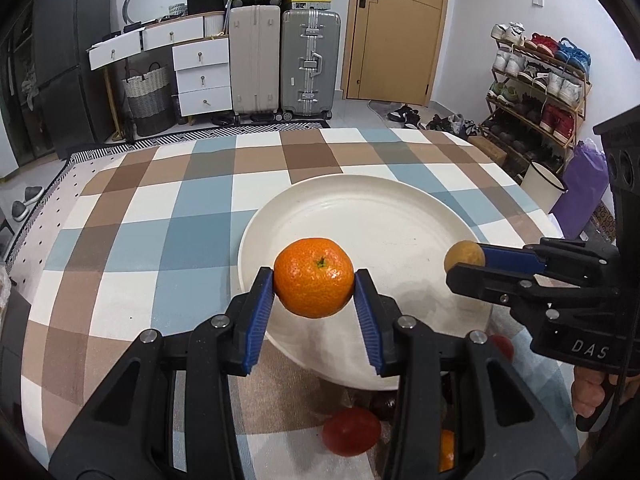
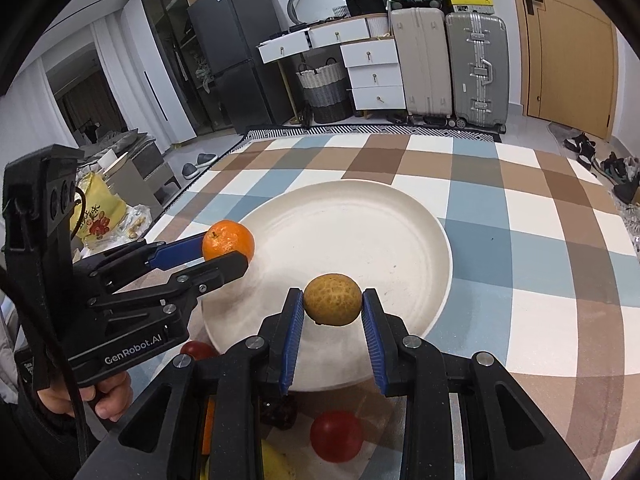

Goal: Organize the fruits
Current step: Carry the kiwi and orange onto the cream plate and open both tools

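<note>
My left gripper (image 1: 314, 280) is shut on an orange tangerine (image 1: 314, 278) and holds it above the near left rim of a large white plate (image 1: 360, 208). My right gripper (image 2: 332, 302) is shut on a small brown-yellow round fruit (image 2: 332, 300) and holds it over the plate's (image 2: 360, 216) near side. The right gripper with its fruit (image 1: 464, 258) shows at the right of the left wrist view. The left gripper with the tangerine (image 2: 228, 240) shows at the left of the right wrist view. The plate holds no fruit.
The plate sits on a checked tablecloth (image 1: 160, 208). Near the front edge lie a red round fruit (image 1: 351, 432), a dark red fruit (image 2: 280, 412), another red one (image 2: 196, 350) and orange and yellow fruit partly hidden under the grippers. Suitcases, drawers and a shoe rack stand beyond the table.
</note>
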Demonstrator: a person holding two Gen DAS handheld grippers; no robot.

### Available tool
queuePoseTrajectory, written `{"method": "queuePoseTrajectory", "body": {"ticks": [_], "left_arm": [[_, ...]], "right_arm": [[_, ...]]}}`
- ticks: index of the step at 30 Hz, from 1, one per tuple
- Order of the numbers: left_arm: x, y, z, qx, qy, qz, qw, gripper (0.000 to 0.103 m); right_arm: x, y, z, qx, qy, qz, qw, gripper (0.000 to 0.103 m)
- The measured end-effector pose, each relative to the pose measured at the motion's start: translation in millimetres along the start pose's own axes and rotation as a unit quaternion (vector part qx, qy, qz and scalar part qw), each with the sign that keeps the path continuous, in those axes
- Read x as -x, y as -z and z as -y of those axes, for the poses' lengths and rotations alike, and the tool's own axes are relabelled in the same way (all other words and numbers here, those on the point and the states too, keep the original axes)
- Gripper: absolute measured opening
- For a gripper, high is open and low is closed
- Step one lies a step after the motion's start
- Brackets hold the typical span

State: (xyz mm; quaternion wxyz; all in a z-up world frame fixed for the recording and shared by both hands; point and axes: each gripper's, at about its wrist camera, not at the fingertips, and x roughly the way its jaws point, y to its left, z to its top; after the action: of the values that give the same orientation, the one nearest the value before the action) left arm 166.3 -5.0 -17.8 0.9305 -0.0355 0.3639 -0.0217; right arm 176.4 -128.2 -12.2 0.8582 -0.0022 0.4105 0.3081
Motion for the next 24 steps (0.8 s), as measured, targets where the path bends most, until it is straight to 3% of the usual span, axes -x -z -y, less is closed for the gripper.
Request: {"method": "queuePoseTrajectory", "body": {"ticks": [9, 11, 13, 15, 17, 18, 20, 23, 24], "left_arm": [[-15, 0, -8, 0.022, 0.015, -0.02, 0.9994, 0.038], [-9, 0, -9, 0.022, 0.013, -0.012, 0.9996, 0.039], [-3, -1, -11, 0.023, 0.011, -0.009, 0.9996, 0.047], [6, 0, -13, 0.028, 0.008, -0.005, 0.9996, 0.072], [19, 3, -15, 0.031, 0.003, 0.008, 0.9995, 0.084], [25, 5, -16, 0.031, 0.001, 0.012, 0.9995, 0.085], [36, 9, -16, 0.028, -0.003, 0.013, 0.9995, 0.087], [52, 16, -17, 0.024, -0.012, 0.013, 0.9996, 0.103], [58, 18, -17, 0.024, -0.015, 0.016, 0.9995, 0.103]], "right_arm": [[-16, -1, 5, -0.004, 0.011, -0.012, 1.0, 0.03], [-12, -1, 4, -0.002, 0.013, -0.008, 1.0, 0.037], [-4, 0, 2, 0.0, 0.016, 0.003, 1.0, 0.046], [4, 1, 1, 0.002, 0.019, 0.009, 1.0, 0.052], [13, 3, 1, 0.003, 0.027, 0.013, 1.0, 0.057], [17, 4, 0, 0.004, 0.028, 0.014, 0.999, 0.062], [30, 8, 1, 0.0, 0.026, 0.025, 0.999, 0.088], [46, 14, 4, -0.011, 0.023, 0.035, 0.999, 0.1], [51, 17, 4, -0.014, 0.025, 0.034, 0.999, 0.101]]}}
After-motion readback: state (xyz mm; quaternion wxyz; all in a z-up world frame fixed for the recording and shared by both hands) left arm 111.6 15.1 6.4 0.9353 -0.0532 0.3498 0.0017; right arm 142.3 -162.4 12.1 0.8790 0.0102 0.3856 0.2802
